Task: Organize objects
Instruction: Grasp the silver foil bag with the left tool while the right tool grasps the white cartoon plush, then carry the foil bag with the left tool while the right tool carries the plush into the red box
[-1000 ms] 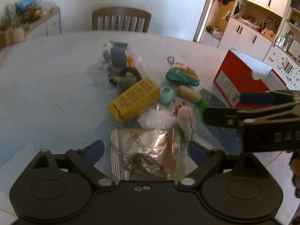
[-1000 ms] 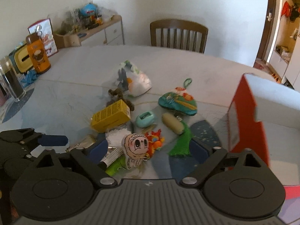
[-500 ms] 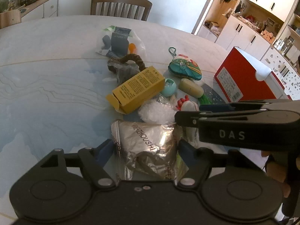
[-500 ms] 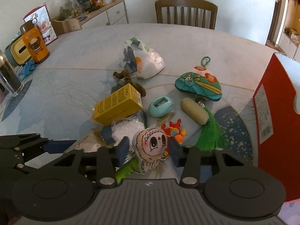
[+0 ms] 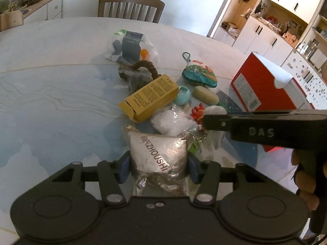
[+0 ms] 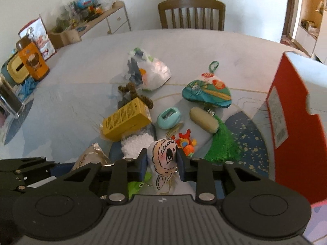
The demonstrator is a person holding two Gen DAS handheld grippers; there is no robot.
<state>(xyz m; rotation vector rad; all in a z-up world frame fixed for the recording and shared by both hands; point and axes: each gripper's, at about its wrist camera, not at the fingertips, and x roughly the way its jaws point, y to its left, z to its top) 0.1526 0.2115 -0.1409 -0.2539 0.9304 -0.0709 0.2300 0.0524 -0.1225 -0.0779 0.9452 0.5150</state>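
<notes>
A pile of small objects lies on the round table (image 5: 51, 85). My left gripper (image 5: 159, 168) is shut on a silver foil packet (image 5: 159, 153) at the near edge of the pile. My right gripper (image 6: 161, 164) is shut on a plush doll head (image 6: 163, 157), its pads squeezing both sides. Beyond these lie a yellow box (image 5: 151, 98) (image 6: 126, 120), a bag of white granules (image 5: 171, 120), a teal sharpener (image 6: 168, 118), a beige oblong piece (image 6: 203, 119) with a green tassel (image 6: 222, 145), a teal pouch (image 6: 206, 91) and a red-orange toy (image 6: 186, 140).
A red box (image 6: 294, 112) with a white lid stands at the right table edge. A clear plastic bag (image 6: 149, 71) and a brown rope (image 6: 132, 91) lie farther back. A chair (image 6: 192, 14) is behind the table. An orange bottle (image 6: 33, 61) and a glass (image 6: 9, 98) stand at left.
Both grippers went from open to shut: the left closed on the foil packet, the right on the plush doll head. Both cameras moved closer to the pile.
</notes>
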